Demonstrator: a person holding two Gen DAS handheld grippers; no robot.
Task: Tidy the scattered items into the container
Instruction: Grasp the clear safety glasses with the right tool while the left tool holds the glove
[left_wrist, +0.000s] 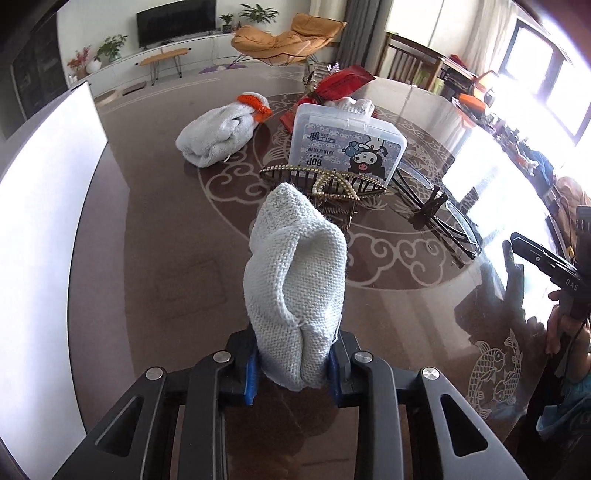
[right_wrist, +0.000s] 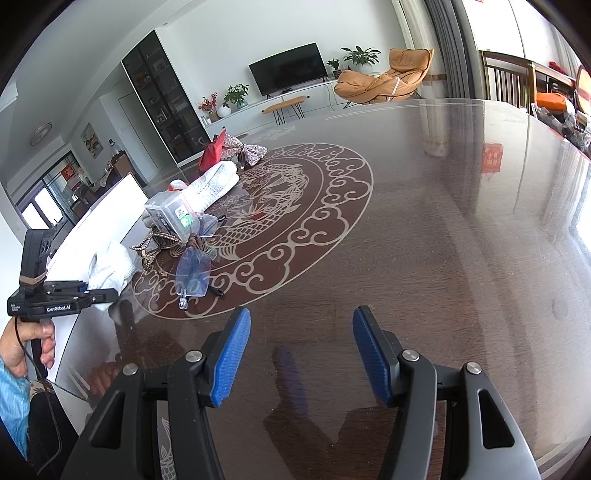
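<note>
A: What's off to the left of the left gripper (left_wrist: 293, 363)?

B: The white container (left_wrist: 48, 236), a big pale wall along the table's edge, just to that gripper's left.

A: And the gripper itself?

B: Its blue pads (left_wrist: 250, 373) are clamped on a pale grey knitted sock (left_wrist: 295, 280), which stands up from the jaws, clear of the brown patterned table (left_wrist: 166, 236).

A: What lies beyond it?

B: Ahead and slightly left, a rolled white sock with an orange cuff (left_wrist: 218, 129). Straight ahead, past the held sock, a beaded hair claw (left_wrist: 325, 182), and behind that a clear plastic box with a cartoon label (left_wrist: 347, 144). Ahead to the right, folded glasses (left_wrist: 439, 218) beside the claw. A red packet (left_wrist: 345, 83) sits farthest off.

A: The right gripper (right_wrist: 301, 358)?

B: Fingers apart, nothing between them, over bare tabletop. The pile is well off to its left, and the person's hand (right_wrist: 22, 343) grips the other tool's handle there.
</note>
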